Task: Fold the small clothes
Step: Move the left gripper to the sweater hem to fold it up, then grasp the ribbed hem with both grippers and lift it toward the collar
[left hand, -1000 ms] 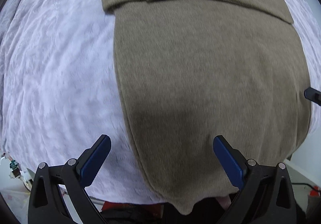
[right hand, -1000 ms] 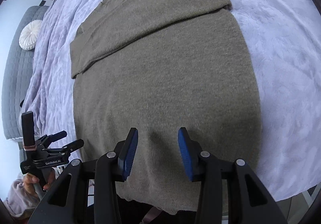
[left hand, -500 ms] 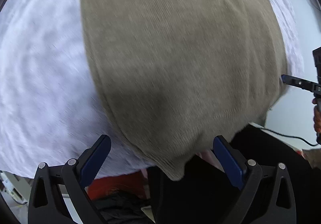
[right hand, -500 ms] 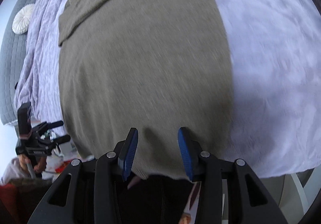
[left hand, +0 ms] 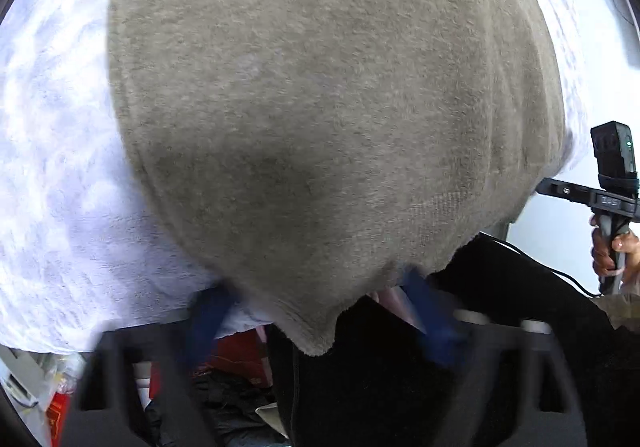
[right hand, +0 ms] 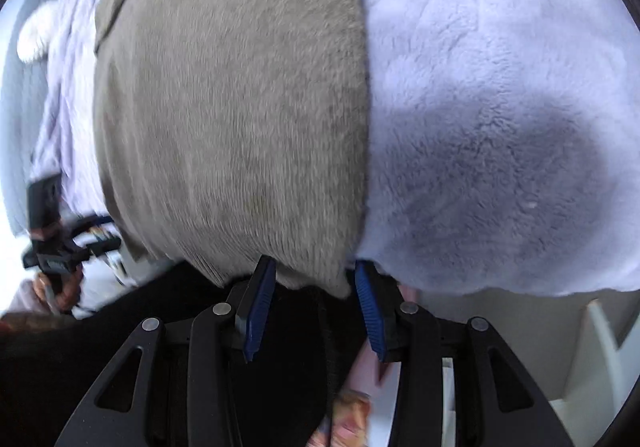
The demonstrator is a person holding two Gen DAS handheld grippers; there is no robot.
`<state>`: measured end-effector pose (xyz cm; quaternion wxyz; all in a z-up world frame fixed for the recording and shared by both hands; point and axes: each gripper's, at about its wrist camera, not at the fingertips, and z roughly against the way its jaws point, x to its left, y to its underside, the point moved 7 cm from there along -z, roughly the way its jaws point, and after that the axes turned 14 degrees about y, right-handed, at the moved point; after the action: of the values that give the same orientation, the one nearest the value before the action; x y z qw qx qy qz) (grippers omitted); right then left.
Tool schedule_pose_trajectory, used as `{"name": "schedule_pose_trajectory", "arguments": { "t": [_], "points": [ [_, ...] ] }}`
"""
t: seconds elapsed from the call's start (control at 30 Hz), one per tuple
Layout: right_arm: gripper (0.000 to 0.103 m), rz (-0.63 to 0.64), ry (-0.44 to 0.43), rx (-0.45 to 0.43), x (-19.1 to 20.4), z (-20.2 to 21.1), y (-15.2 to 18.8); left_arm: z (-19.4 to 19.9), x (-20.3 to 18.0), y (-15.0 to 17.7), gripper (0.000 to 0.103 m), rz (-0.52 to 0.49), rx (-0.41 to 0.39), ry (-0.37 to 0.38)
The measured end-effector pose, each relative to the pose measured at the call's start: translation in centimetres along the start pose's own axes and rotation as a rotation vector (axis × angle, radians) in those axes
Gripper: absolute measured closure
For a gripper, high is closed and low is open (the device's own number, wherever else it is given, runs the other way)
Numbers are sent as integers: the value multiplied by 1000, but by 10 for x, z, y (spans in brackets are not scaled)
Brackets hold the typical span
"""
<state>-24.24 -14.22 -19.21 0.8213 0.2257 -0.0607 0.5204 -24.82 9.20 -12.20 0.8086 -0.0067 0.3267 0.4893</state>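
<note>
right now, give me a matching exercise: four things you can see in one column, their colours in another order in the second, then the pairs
Things:
1. garment
2. blanket
3. finger pads of the right gripper
4. round cushion

Colours:
A. blue
B. pale lilac
C. olive-brown
D. white

Pairs: 1-C, 2-B, 3-A, 4-D

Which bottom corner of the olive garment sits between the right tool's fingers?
The right-hand corner, beside the bare lilac blanket; the left-hand corner lies well outside those fingers.
</note>
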Motion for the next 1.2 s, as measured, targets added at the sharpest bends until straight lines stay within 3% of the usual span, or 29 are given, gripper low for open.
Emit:
{"name": "schedule_pose_trajectory", "arguments": {
  "t": [0.03, 0.07, 0.13, 0.2, 0.33, 0.43, 0.53, 0.73, 0.87, 0.97, 1.0, 1.07, 1.2],
  "points": [
    [64, -15, -44, 11, 4, 1, 1, 3, -2, -1, 70, -4, 4, 4],
    [90, -22, -82, 14, 7, 3, 1, 4, -3, 2, 91, 2, 10, 39],
    [92, -34, -165, 14, 14, 14, 1, 28, 9, -26, 91, 24, -5, 98],
    [92, -30, -234, -3, 23, 29, -3, 49, 3, -30, 91, 30, -46, 165],
    [92, -37, -343, -122, 44, 68, -32, 95, -17, -53, 91, 5, -178, 251],
    [94, -64, -412, -217, 56, 91, -70, 116, -25, -74, 91, -12, -269, 259],
    [97, -90, -431, -264, 63, 101, -106, 136, -16, -114, 91, -17, -324, 218],
    [97, -113, -328, -226, 63, 85, -153, 148, 36, -147, 91, 31, -339, 182],
    [97, -143, -305, -196, 49, 70, -163, 125, 43, -158, 91, 51, -344, 179],
    [97, -184, -376, -205, 39, 71, -158, 123, 42, -171, 91, 75, -382, 203],
    [97, -197, -449, -238, 44, 82, -156, 130, 37, -169, 91, 72, -405, 215],
    [97, -213, -549, -302, 44, 108, -152, 150, 30, -164, 91, 55, -452, 235],
    [98, -220, -640, -396, 50, 152, -161, 197, 16, -178, 91, 21, -559, 244]
  ]
}}
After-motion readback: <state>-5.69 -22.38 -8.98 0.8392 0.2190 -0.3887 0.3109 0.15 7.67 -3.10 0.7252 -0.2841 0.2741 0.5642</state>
